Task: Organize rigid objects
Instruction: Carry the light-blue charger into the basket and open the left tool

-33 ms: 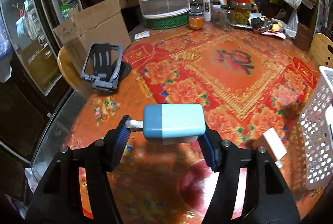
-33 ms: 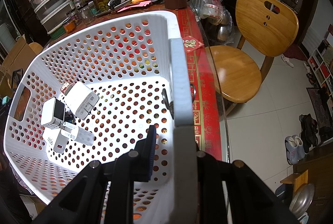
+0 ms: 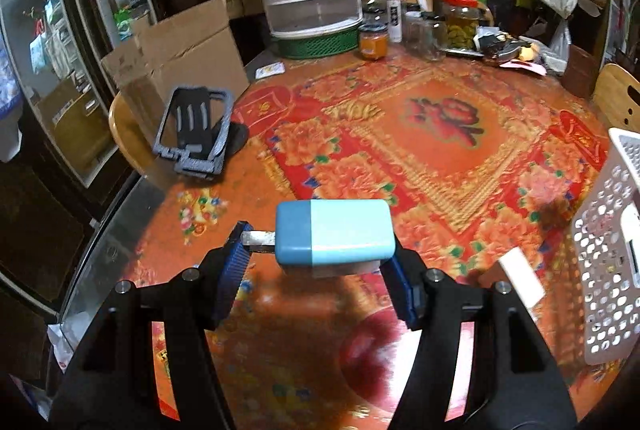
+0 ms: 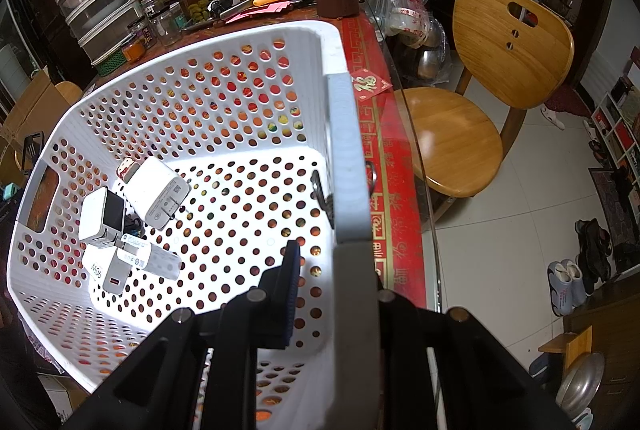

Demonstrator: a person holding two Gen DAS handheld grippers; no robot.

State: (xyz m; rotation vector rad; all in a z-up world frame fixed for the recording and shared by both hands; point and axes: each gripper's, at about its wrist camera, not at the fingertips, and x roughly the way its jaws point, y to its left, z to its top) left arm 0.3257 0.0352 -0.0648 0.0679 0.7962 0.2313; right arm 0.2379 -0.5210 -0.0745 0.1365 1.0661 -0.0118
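Carrying step: you are bringing the blue charger (image 3: 336, 234) toward the basket (image 4: 200, 78), judging by how both hands are set.
Tabletop (image 3: 440, 134): the basket stands at its right edge. Cross the open middle, clear of the jars at the far edge.
Basket: the right gripper (image 4: 340, 270) has its fingers pinching the near side wall, one finger inside and the other hidden behind the rim. Keep that hold firm so the basket cannot slide.
White chargers (image 4: 156, 190): they lie clustered by the basket's far side wall. Aim for the bare floor beside them.
Blue charger: it hangs above the tabletop's near edge, crosswise in the left gripper (image 3: 318, 250).
Left fingers (image 3: 232, 262): they pinch the charger end to end, one on the metal prongs and one on the rounded end. That grip looks slippery, so move level and lower it well inside the basket before letting go.
Difference from the earlier frame: none visible in either view.
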